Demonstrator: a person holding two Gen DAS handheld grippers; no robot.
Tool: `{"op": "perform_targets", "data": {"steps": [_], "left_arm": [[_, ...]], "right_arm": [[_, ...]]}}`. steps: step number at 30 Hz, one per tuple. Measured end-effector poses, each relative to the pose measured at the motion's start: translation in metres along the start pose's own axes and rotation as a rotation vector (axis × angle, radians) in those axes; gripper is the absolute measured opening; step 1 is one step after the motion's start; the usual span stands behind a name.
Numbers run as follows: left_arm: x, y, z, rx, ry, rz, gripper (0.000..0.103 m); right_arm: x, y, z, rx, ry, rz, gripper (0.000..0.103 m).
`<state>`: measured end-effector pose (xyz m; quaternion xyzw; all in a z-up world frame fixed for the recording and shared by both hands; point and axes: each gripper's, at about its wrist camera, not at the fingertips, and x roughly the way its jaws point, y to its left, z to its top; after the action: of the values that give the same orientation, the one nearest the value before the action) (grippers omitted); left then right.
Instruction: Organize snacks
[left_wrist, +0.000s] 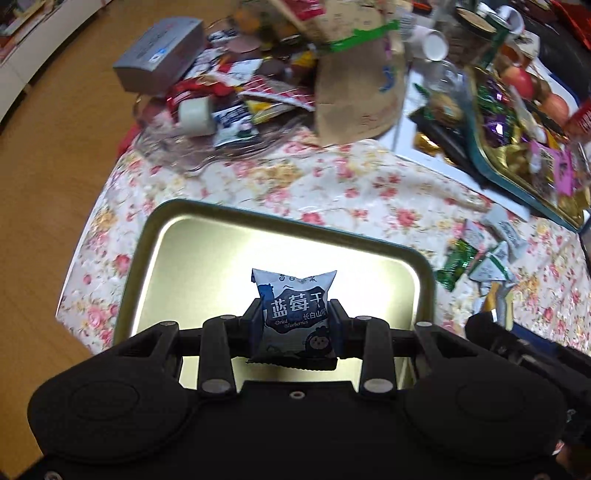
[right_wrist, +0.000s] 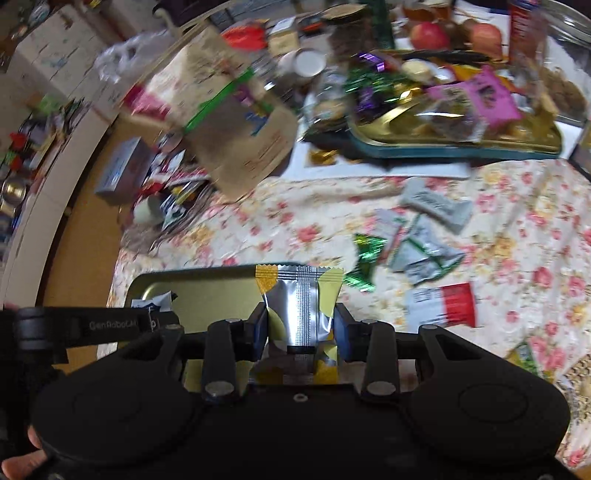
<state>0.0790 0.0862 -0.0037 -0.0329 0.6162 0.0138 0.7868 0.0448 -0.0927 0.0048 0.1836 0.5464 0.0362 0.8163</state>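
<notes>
A: Left gripper (left_wrist: 295, 321)?
B: Clamped on a blue-and-white dried blueberry packet (left_wrist: 294, 312), held upright over the empty gold tin tray (left_wrist: 155, 236).
A: Right gripper (right_wrist: 300, 325)?
B: Closed on a silver-and-yellow snack packet (right_wrist: 301, 295), seam side facing the camera, above the tray's right edge.
A: Beyond the tray?
B: Floral tablecloth (left_wrist: 332, 184). Loose packets (right_wrist: 421, 251) scattered to the right, green and grey, plus a red-and-white one (right_wrist: 443, 304).
A: Far end?
B: Brown paper bag (left_wrist: 358, 85) with a green band, a snack pile left of it, a full gold tray of sweets (right_wrist: 458, 122), apples (right_wrist: 428, 35) behind.
</notes>
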Motion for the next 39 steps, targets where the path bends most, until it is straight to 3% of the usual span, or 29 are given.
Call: {"op": "perform_targets", "data": {"steps": [9, 22, 27, 32, 34, 39], "left_arm": [[-0.001, 0.04, 0.005, -0.08, 0.01, -0.004, 0.044], [-0.001, 0.051, 0.004, -0.097, 0.029, -0.013, 0.044], [0.002, 0.047, 0.003, -0.083, 0.037, -0.005, 0.044], [0.002, 0.044, 0.002, -0.08, 0.039, -0.001, 0.044], [0.002, 0.043, 0.003, -0.081, 0.037, 0.001, 0.044], [0.0, 0.036, 0.004, -0.072, 0.031, 0.006, 0.044]], "right_arm": [[0.037, 0.043, -0.014, -0.087, 0.072, -0.002, 0.039], [0.046, 0.064, -0.014, -0.154, 0.073, 0.023, 0.044], [0.041, 0.067, -0.015, -0.219, 0.025, -0.04, 0.054], [0.042, 0.064, -0.016, -0.264, -0.01, -0.148, 0.057], [0.044, 0.059, -0.016, -0.267, 0.003, -0.178, 0.065], [0.047, 0.039, -0.015, -0.235, -0.021, -0.287, 0.069]]}}
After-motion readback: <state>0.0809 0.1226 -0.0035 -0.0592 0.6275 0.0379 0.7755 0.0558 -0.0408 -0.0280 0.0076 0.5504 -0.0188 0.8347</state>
